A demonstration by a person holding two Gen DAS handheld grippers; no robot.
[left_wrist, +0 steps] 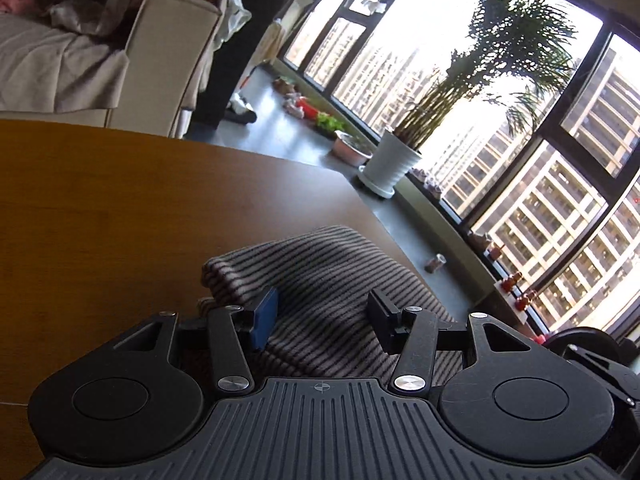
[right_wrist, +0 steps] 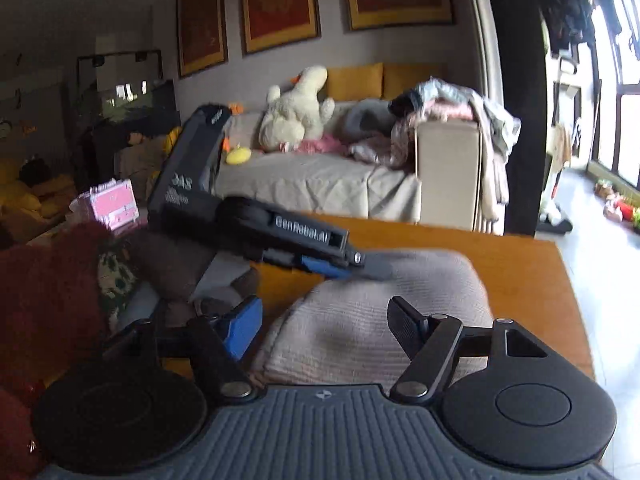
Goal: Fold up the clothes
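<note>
Left gripper (left_wrist: 324,320) tilts down over the striped folded garment (left_wrist: 320,264), low centre of its view, on the wooden desk (left_wrist: 120,208); its fingers (left_wrist: 264,318) stand partly apart above the cloth, gripping nothing. In the right wrist view the right gripper (right_wrist: 324,328) angles down likewise, fingers (right_wrist: 242,330) wide, nothing held, while the left gripper reaches in from the left with its tips at the garment's far edge.
</note>
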